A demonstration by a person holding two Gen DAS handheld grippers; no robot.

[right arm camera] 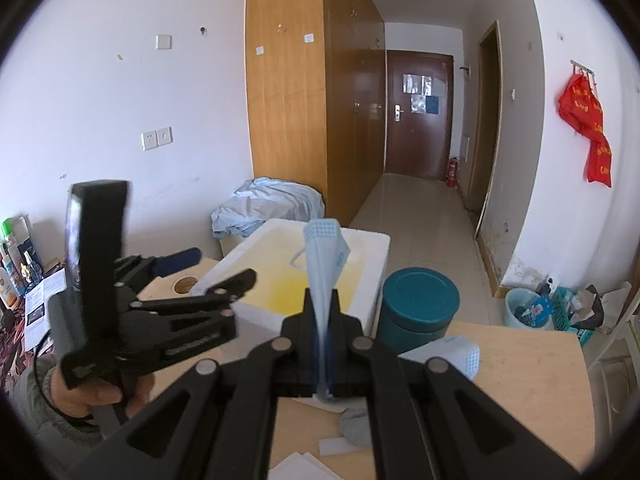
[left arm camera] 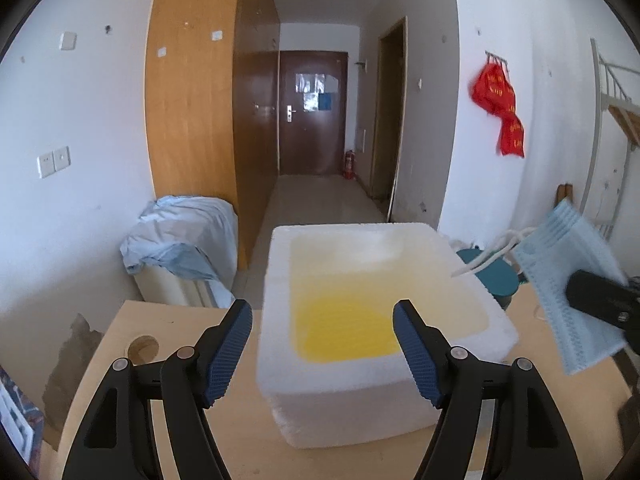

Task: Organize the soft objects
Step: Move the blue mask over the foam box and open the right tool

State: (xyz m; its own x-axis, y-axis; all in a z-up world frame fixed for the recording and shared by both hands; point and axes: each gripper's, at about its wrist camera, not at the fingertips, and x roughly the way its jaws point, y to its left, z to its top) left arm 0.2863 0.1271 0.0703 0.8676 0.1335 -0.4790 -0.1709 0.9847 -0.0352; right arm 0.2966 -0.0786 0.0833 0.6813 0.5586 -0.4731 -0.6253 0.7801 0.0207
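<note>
A white foam box [left arm camera: 384, 384] with a yellow-stained inside sits on the wooden table; it also shows in the right wrist view [right arm camera: 372, 244]. My left gripper [left arm camera: 322, 320] is open and empty, just in front of the box's near rim. My right gripper [right arm camera: 322, 300] is shut on a light blue face mask [right arm camera: 326, 252], holding it up in the air to the right of the box. In the left wrist view the mask [left arm camera: 568, 264] hangs at the right edge with its white ear loops trailing toward the box.
A teal round tin [right arm camera: 420, 304] stands right of the box. A white soft item [right arm camera: 452, 354], a grey pad [right arm camera: 354, 424] and papers [right arm camera: 300, 466] lie on the table [right arm camera: 528, 380]. Blue cloth [left arm camera: 180, 232] covers furniture behind. A cable hole [left arm camera: 143, 348] is at the table's left.
</note>
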